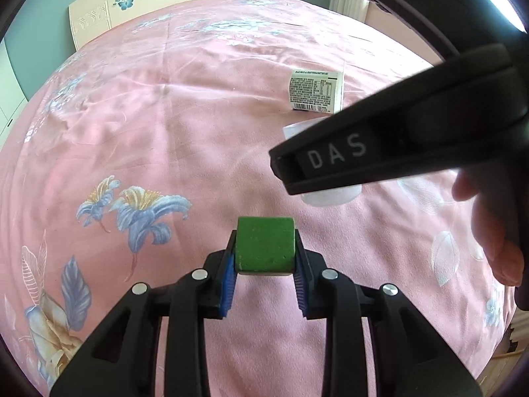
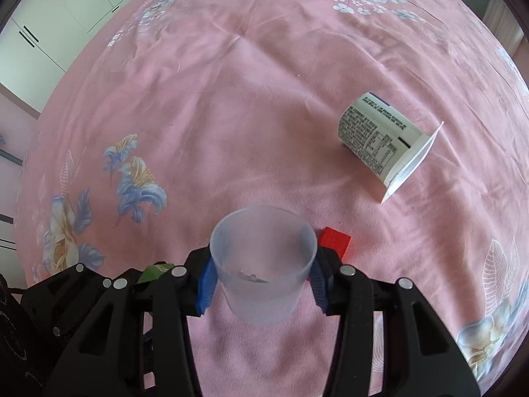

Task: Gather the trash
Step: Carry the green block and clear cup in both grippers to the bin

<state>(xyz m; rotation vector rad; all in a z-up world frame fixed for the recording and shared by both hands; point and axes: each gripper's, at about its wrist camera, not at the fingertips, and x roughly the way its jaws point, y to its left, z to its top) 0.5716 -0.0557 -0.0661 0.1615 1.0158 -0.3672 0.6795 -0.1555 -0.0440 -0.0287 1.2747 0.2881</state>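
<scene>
My left gripper (image 1: 265,254) is shut on a green cube (image 1: 265,247) and holds it above the pink bedspread. My right gripper (image 2: 263,273) is shut on a clear plastic cup (image 2: 263,264), held upright; in the left wrist view the cup (image 1: 330,195) is mostly hidden behind the right gripper's black body (image 1: 396,135). A white yogurt cup (image 2: 380,139) with printed label lies on its side to the right; it also shows in the left wrist view (image 1: 314,91). A red cube (image 2: 334,240) lies on the bedspread just right of the clear cup.
The pink floral bedspread (image 1: 165,132) fills both views. A cream headboard (image 1: 105,6) stands at the far end. White wardrobe doors (image 2: 49,26) are at the left. A hand (image 1: 489,231) holds the right gripper.
</scene>
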